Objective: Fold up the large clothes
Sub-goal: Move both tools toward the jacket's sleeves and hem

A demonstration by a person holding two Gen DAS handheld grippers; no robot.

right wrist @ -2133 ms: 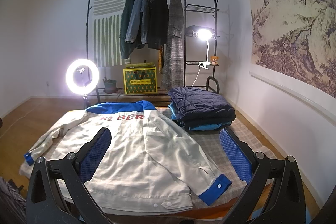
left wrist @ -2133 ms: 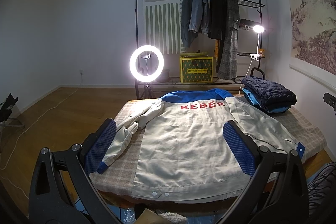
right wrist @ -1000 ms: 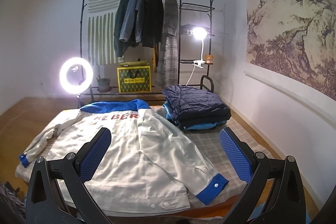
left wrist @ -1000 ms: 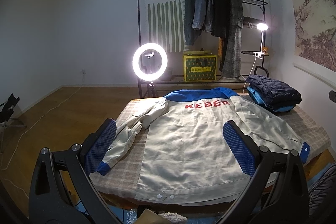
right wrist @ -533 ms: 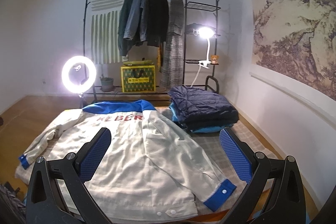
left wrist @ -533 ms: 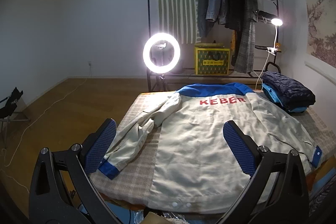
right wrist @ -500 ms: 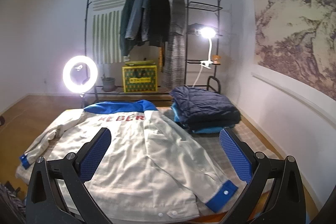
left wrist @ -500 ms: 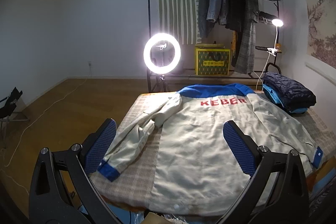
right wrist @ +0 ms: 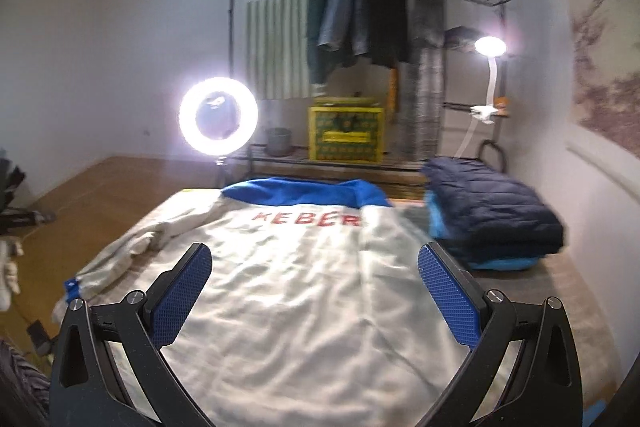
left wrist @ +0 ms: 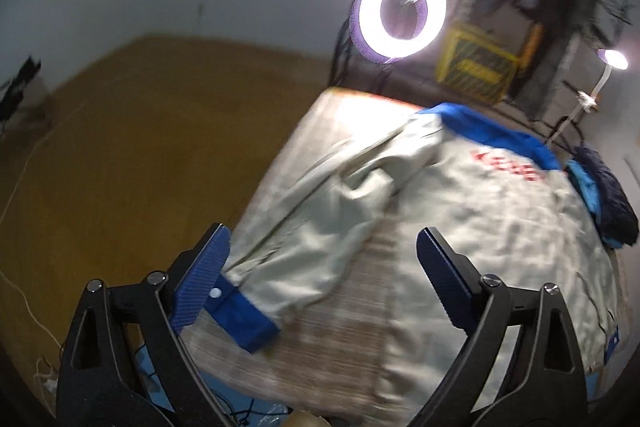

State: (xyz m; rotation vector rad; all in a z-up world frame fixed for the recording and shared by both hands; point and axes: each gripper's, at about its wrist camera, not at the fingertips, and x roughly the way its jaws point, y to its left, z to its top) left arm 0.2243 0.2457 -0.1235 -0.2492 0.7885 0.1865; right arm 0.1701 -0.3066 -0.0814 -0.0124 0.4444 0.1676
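A cream jacket with a blue collar and red lettering lies back-up on the checked table. Its left sleeve runs down to a blue cuff at the table's near left corner. My left gripper hovers above that sleeve, tilted downward; its jaws are closing and do not touch the cloth. The cuff lies just beside the left finger pad. My right gripper stands open over the jacket's back, with nothing between its fingers.
A folded navy padded jacket on blue clothes sits at the table's far right. Behind the table stand a ring light, a clothes rack, a yellow box and a clip lamp. Wooden floor lies left.
The left gripper has swung left and down, close over the left sleeve and cuff, and its jaws have narrowed slightly. The right gripper has shifted left, over the jacket's back.
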